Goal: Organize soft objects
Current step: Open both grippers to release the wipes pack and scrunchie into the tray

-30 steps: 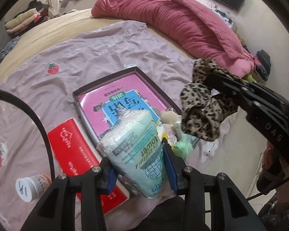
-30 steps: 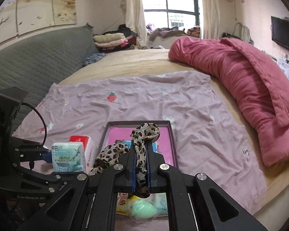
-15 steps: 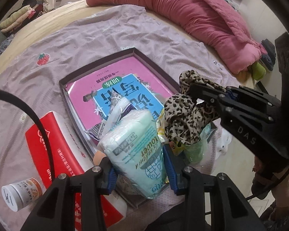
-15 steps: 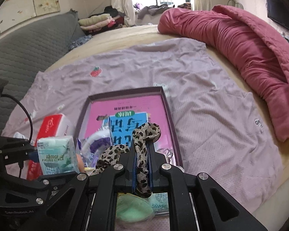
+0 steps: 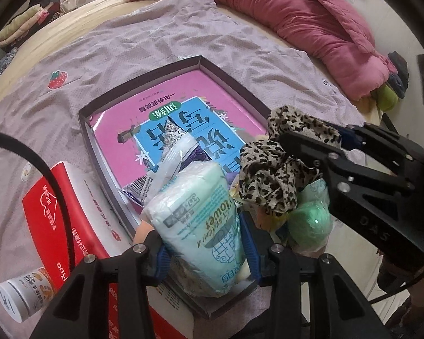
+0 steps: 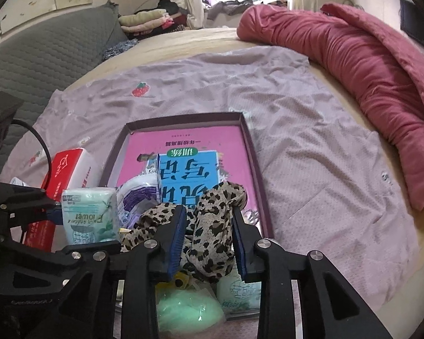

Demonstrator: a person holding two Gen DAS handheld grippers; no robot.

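**Right wrist view: leopard cloth let go over the box, tissue pack next**

Right wrist view shows the lilac sheet [image 6: 311, 147] spread on the bed as my work surface, and on it the shallow dark box [image 6: 248, 141] where I collect the soft things. A pink book lines its floor, so items pile at the near end. My right gripper [image 6: 207, 240] has just been opening; its jaws stand apart, and the leopard cloth [image 6: 212, 226] hangs loose between them, sagging onto the green pouch [image 6: 183, 310] beneath. My left gripper [image 5: 203, 248] is clamped on the tissue pack [image 5: 203, 226], low over the box's near corner, ready, I judge, to drop in beside.
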